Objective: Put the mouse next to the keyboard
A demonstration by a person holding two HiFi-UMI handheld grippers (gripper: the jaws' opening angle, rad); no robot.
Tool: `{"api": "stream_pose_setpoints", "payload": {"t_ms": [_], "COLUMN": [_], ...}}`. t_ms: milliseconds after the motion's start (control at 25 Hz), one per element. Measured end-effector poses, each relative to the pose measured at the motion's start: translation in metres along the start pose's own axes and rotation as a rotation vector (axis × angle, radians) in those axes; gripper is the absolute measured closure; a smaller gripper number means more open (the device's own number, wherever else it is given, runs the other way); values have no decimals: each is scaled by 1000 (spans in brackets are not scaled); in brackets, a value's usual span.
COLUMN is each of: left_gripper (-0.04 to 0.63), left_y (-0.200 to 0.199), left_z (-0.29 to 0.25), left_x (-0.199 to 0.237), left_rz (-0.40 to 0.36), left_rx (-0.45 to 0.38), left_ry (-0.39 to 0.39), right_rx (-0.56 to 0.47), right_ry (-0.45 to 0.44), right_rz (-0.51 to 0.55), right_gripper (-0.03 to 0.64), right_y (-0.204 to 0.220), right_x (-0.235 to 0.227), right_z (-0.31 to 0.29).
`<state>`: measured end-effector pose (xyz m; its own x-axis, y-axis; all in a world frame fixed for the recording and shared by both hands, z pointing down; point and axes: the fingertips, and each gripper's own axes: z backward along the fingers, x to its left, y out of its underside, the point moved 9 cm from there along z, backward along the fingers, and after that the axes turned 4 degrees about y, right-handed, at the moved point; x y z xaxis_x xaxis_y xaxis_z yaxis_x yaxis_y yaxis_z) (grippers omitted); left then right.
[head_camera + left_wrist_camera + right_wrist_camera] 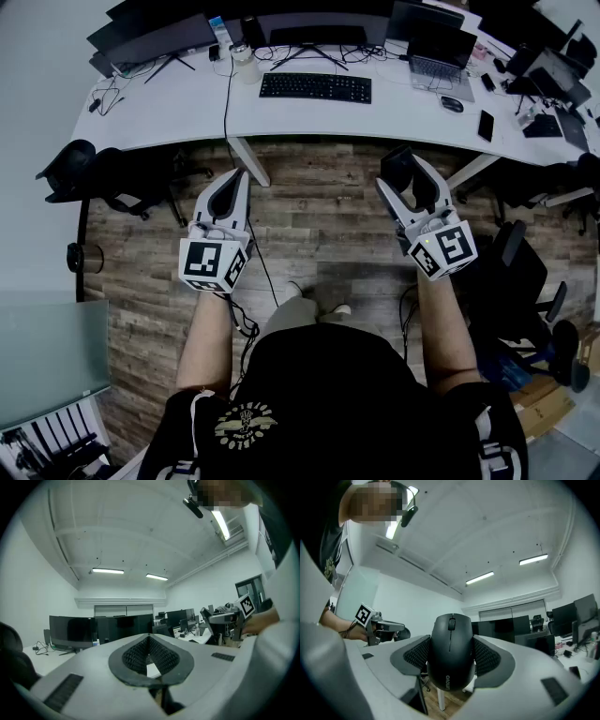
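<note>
My right gripper [451, 643] is shut on a black mouse [450, 667], its ribbed pads pressing on both of the mouse's sides. In the head view the right gripper [411, 180] holds the mouse [398, 169] over the wooden floor, short of the desk. The black keyboard [315, 87] lies on the white desk [187, 108], ahead and between both grippers. My left gripper [238, 180] hangs over the floor at the left. Its jaws meet at the tips in the left gripper view [150, 641], with nothing between them.
On the desk stand several monitors, a laptop [441, 58], a second mouse [452, 104], a phone [486, 125] and a bottle [246, 64]. Office chairs stand at the left [103, 173] and right [525, 272]. A cable [227, 103] drops off the desk's front edge.
</note>
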<state>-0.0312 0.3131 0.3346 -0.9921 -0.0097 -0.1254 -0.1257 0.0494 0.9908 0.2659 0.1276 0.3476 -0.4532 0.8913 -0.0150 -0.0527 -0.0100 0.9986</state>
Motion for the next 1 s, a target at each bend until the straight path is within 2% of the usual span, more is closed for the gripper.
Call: {"api": "stream_pose_setpoints", "payload": {"t_ms": [200, 440, 760, 1000], "left_gripper": [595, 595, 595, 595], "left_y": [-9, -12, 3, 14], "left_z": [5, 3, 14, 21], "left_x": [-1, 25, 75, 100], "left_rz": [-21, -47, -17, -12], "left_rx": [-10, -21, -42, -44], "left_ry": [20, 47, 78, 91], "right_rx": [-1, -24, -18, -8], "right_ry": [25, 96, 185, 222], "right_rz": [-4, 12, 29, 25], "right_gripper": [331, 331, 331, 333], "right_y": [-4, -12, -15, -13], "right_x": [11, 29, 59, 73], "right_z": [11, 3, -12, -24]}}
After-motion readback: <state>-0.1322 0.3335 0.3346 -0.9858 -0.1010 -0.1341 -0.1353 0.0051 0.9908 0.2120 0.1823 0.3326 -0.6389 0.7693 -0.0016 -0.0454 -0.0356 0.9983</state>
